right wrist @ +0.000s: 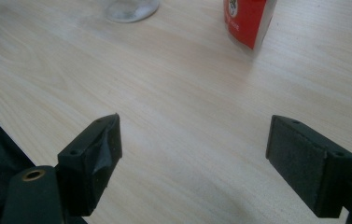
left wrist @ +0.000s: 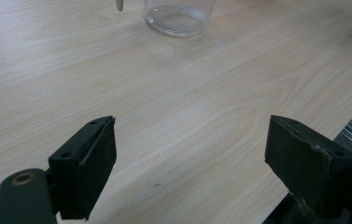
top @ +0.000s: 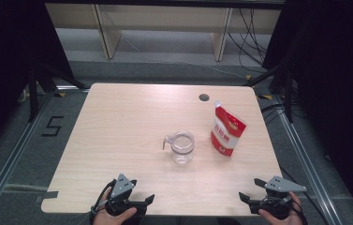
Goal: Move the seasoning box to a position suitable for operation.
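Light wood table [top: 118, 122] filled the middle of the high view, round cable hole [top: 204, 97] near its far edge. Red and white stand-up pouch [top: 227, 132] stood upright right of centre, top corner torn open. Clear glass pitcher [top: 182, 147] sat just left of the pouch, near but apart, handle pointing left, looked empty. Left gripper [top: 142, 192] was held by a hand at the near edge, left side, jaws spread wide, nothing between them, just bare wood. Right gripper [top: 251, 190] was held at the near right corner, jaws also wide apart and empty. Both grippers were well apart from pitcher and pouch.
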